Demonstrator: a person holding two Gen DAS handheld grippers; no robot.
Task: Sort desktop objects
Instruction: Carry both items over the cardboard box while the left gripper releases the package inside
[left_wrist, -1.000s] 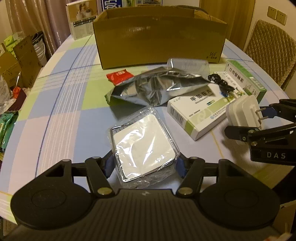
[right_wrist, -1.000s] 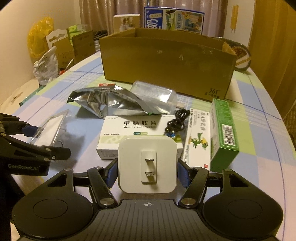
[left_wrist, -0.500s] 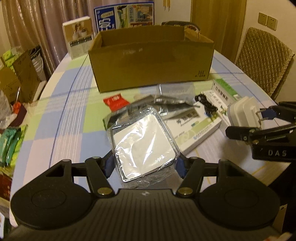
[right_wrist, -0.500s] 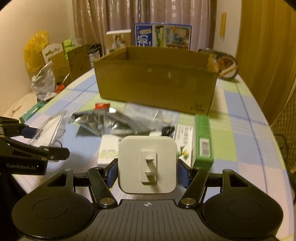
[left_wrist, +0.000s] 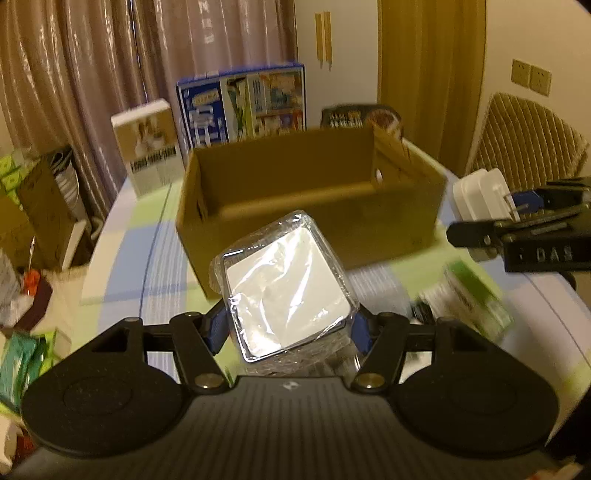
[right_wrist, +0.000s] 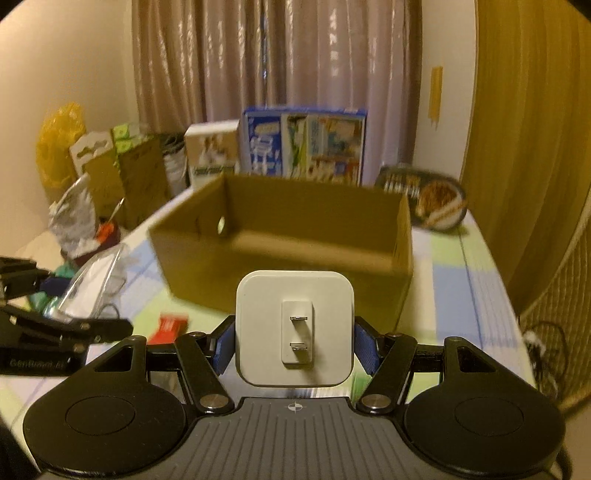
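Note:
My left gripper (left_wrist: 288, 328) is shut on a white square item sealed in a clear plastic case (left_wrist: 286, 291), held in the air just before the near wall of the open cardboard box (left_wrist: 369, 225). My right gripper (right_wrist: 294, 345) is shut on a white two-prong charger plug (right_wrist: 294, 326), also held up in front of the box (right_wrist: 229, 273). The plug and right gripper show at the right of the left wrist view (left_wrist: 476, 199). The plastic case shows at the left of the right wrist view (right_wrist: 92, 284).
Green medicine boxes (left_wrist: 476, 299) and a red packet (right_wrist: 170, 326) lie on the checked tablecloth (left_wrist: 125, 280) below. Printed cartons (left_wrist: 243, 103) and a food tray (right_wrist: 424, 195) stand behind the box. A wicker chair (left_wrist: 524, 140) is at the right; clutter lies off the left edge.
Both grippers have risen and moved forward toward the cardboard box with their loads. The foil bag and medicine boxes on the table have dropped below and mostly out of view.

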